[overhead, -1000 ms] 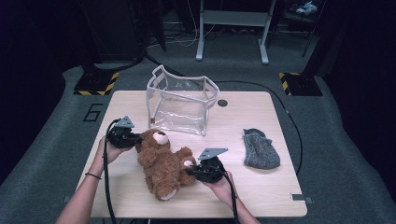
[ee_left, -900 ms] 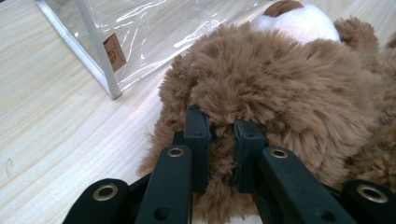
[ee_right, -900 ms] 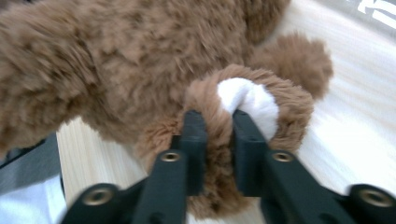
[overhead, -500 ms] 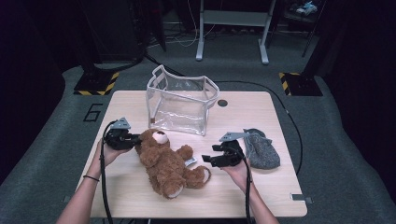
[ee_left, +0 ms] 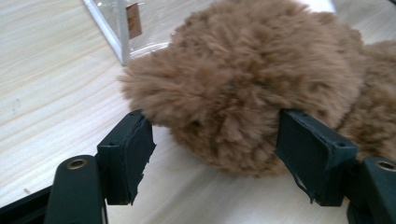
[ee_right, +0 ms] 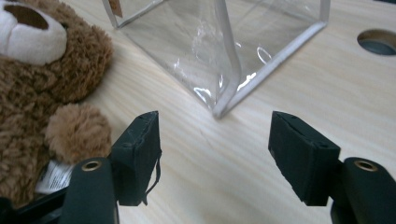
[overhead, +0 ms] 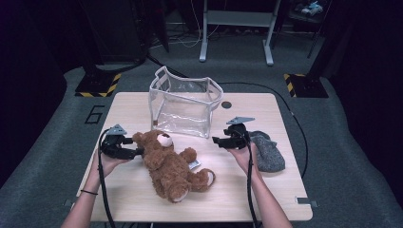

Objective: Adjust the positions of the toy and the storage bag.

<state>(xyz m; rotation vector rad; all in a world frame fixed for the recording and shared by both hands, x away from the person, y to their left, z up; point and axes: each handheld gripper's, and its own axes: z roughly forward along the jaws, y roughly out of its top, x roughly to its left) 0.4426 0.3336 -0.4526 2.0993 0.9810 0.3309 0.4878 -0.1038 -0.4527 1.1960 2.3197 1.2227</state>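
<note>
Bear (overhead: 168, 164): brown plush, lying on the table (overhead: 142, 204), head toward 10 o'clock, just in front of the clear bag (overhead: 183, 107). Left gripper (overhead: 130, 147): at the head, jaws just opened, head between them, far pad touching fur. Right gripper (overhead: 221, 141): at 3 o'clock of the bear, jaws apart, nothing between them. Grey sock (overhead: 268, 152): beside the right hand
</note>
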